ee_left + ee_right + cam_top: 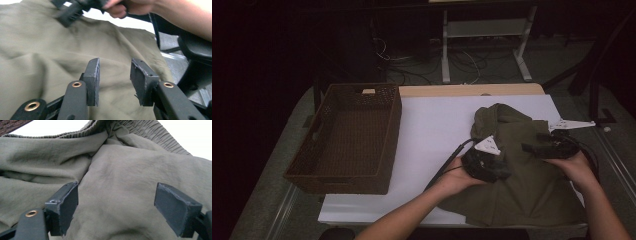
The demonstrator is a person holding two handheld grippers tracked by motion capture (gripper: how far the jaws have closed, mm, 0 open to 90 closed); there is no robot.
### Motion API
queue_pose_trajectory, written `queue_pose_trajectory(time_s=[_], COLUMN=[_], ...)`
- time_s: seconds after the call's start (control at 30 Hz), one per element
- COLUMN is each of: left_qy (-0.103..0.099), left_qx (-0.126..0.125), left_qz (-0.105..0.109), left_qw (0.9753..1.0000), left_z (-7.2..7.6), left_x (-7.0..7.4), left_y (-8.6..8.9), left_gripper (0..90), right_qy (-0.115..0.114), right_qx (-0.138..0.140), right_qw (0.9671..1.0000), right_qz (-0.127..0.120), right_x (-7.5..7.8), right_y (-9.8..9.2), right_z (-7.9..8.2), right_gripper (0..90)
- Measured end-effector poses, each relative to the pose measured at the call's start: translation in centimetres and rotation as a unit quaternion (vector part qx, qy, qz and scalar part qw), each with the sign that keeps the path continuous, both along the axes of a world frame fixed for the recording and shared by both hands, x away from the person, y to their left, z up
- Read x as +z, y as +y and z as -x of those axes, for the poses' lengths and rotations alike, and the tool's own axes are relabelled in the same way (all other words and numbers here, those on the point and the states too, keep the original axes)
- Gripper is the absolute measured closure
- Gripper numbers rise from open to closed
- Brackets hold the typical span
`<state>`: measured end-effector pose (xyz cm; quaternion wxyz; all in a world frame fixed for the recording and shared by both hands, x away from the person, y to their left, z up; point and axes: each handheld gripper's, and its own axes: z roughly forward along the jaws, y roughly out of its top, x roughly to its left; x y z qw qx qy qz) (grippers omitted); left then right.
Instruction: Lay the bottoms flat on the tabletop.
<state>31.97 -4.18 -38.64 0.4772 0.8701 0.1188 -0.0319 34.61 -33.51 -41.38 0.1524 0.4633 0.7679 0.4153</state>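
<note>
While I had both grippers over the olive garment (522,175), it lay crumpled at the near right corner of the table, hanging a little past the near edge. The cloth was thin, matte and woven, full of soft creases, and in the right gripper view I could see a gathered elastic band (155,133) running along its far side, all ribbed and puckered. The far part was bunched up into a hump; the near part lay flatter.

My left gripper (113,80) hung just above the cloth with its jaws parted a bit, nothing between the flat black rubbery pads. My right gripper (116,207) was spread much wider, also just over the fabric and not pinching any of it. In the high view both sat over the middle of the garment, close together, each with its grey three-cornered plate on top.

The table (437,125) had a plain white smooth top with a pale wooden strip along the far edge. A dark brown woven basket (347,137), rectangular with cut-out handles, sat at the left edge. The room beyond was dim, with a white table frame (484,45) and tangled cables (462,65) on a grey floor.
</note>
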Motion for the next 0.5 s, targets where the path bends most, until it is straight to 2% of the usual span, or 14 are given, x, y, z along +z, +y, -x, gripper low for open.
queue_pose_trajectory(time_s=[0.23, 0.4, 0.5], left_qy=[-0.009, -0.016, -0.021], left_qx=[0.04, 0.069, 0.087], left_qz=[0.006, 0.014, 0.01], left_qw=[0.9992, 0.9974, 0.996], left_z=[-1.7, -2.6, -3.1], left_x=[0.9, 1.4, 1.3], left_y=[2.9, 4.9, 5.9], left_gripper=[55.8, 53.8, 51.1], right_qy=[0.002, 0.003, 0.003], right_qx=[0.002, 0.002, 0.002], right_qw=[1.0, 1.0, 1.0], right_qz=[0.001, 0.003, 0.002], right_x=[-0.1, -0.1, -0.1], right_y=[0.1, 0.2, 0.2], right_z=[0.0, 0.0, 0.0], right_gripper=[19.4, 19.4, 19.4])
